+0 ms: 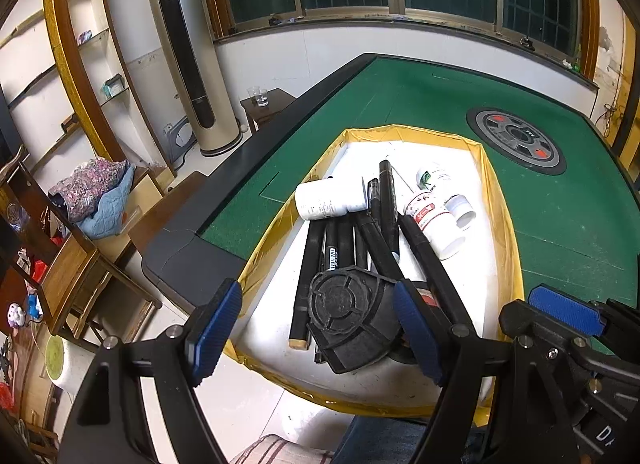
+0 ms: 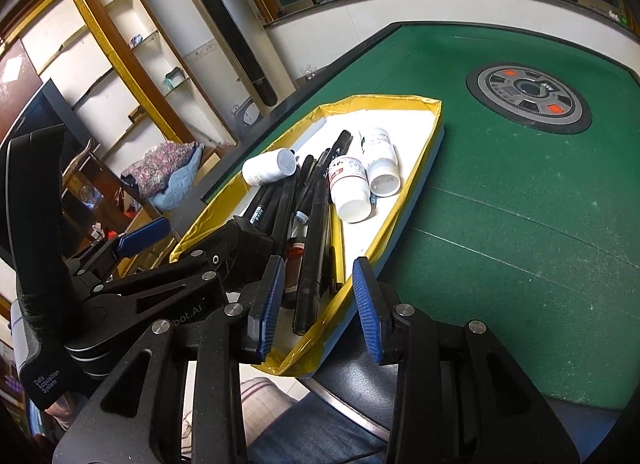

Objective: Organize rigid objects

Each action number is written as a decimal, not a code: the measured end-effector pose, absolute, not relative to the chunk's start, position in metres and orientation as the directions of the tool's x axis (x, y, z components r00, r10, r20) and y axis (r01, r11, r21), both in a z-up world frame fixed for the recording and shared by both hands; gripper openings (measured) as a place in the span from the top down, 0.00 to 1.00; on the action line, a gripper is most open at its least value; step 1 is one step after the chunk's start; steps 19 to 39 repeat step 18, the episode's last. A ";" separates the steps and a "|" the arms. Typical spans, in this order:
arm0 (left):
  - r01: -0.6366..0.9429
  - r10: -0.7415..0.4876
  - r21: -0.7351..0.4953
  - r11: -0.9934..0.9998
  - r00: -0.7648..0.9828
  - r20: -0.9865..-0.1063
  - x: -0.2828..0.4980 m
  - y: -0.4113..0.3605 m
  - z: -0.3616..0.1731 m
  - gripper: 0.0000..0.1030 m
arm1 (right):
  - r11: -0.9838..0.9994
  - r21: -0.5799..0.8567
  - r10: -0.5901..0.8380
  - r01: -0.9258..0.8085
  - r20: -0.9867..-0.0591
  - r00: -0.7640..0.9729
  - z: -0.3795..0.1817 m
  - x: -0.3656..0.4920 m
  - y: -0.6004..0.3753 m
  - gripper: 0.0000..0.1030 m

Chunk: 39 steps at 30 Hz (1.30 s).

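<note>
Left wrist view: the left tongs (image 1: 316, 328) stand at full spread over the near end of a yellow-rimmed tray (image 1: 496, 200) that rests on the green counter (image 1: 560, 224). A black ribbed cap-like part (image 1: 348, 320) lies between the blue pads (image 1: 416, 328), which do not press on it; nothing is held. Beyond it lies a sheaf of black pens (image 1: 344, 240), roughly lengthwise in the tray, with one white bottle (image 1: 328, 200) on its side across the far ends and two more white bottles (image 1: 436, 220) on their sides to the right. A round control panel (image 1: 516, 142) is set into the counter, well apart from the tray.

Right wrist view: the right tongs (image 2: 320, 304) are partly apart and empty, straddling the tray's near right wall, one pad inside beside a black marker (image 2: 314, 240), the other outside over the felt. The left tongs appear at left, above the pens.

Step in hand, as judged: the rigid items are all gathered in the tray, and the black cap-like part seems just set down or about to be taken; which of the two cannot be told.

Next move, as judged: if sorting goes on, it calls for lowering one pair of tongs squarely over a single item, closing on its middle, and lifting it clear without dragging the overlapping pens or rolling the bottles.
</note>
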<state>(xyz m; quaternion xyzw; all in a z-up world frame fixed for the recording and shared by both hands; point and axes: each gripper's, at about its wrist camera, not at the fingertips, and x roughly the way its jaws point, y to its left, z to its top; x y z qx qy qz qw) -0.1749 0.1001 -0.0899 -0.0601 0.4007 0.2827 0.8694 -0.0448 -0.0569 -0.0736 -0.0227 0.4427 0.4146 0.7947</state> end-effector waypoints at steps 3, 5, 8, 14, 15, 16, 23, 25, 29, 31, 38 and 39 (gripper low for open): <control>-0.541 0.440 0.120 0.832 0.513 -0.737 -0.174 0.103 -0.092 0.24 | 0.660 0.335 0.636 -0.672 -0.726 0.262 -0.076 -0.043 -0.056 0.66; -0.542 0.438 0.118 0.832 0.511 -0.739 -0.173 0.106 -0.094 0.24 | 0.663 0.334 0.632 -0.670 -0.730 0.261 -0.077 -0.043 -0.055 0.66; -0.549 0.430 0.104 0.829 0.509 -0.746 -0.172 0.112 -0.097 0.24 | 0.669 0.321 0.625 -0.670 -0.732 0.273 -0.076 -0.043 -0.052 0.66; -0.547 0.409 0.070 0.834 0.529 -0.744 -0.174 0.120 -0.097 0.24 | 0.673 0.314 0.623 -0.670 -0.730 0.283 -0.073 -0.044 -0.048 0.66; -0.546 0.411 0.068 0.835 0.538 -0.736 -0.174 0.120 -0.095 0.24 | 0.671 0.315 0.624 -0.671 -0.729 0.282 -0.073 -0.044 -0.047 0.66; -0.545 0.415 0.069 0.836 0.545 -0.728 -0.175 0.120 -0.092 0.24 | 0.670 0.314 0.623 -0.673 -0.730 0.280 -0.073 -0.045 -0.045 0.66; -0.541 0.412 0.062 0.839 0.557 -0.721 -0.176 0.120 -0.089 0.24 | 0.667 0.307 0.622 -0.679 -0.731 0.280 -0.072 -0.046 -0.043 0.66; -0.541 0.412 0.062 0.839 0.557 -0.721 -0.176 0.120 -0.089 0.24 | 0.667 0.307 0.622 -0.679 -0.731 0.280 -0.072 -0.046 -0.043 0.66; -0.541 0.412 0.062 0.839 0.557 -0.721 -0.176 0.120 -0.089 0.24 | 0.667 0.307 0.622 -0.679 -0.731 0.280 -0.072 -0.046 -0.043 0.66; -0.541 0.412 0.062 0.839 0.557 -0.721 -0.176 0.120 -0.089 0.24 | 0.667 0.307 0.622 -0.679 -0.731 0.280 -0.072 -0.046 -0.043 0.66; -0.541 0.412 0.062 0.839 0.557 -0.721 -0.176 0.120 -0.089 0.24 | 0.667 0.307 0.622 -0.679 -0.731 0.280 -0.072 -0.046 -0.043 0.66; -0.541 0.412 0.062 0.839 0.557 -0.721 -0.176 0.120 -0.089 0.24 | 0.667 0.307 0.622 -0.679 -0.731 0.280 -0.072 -0.046 -0.043 0.66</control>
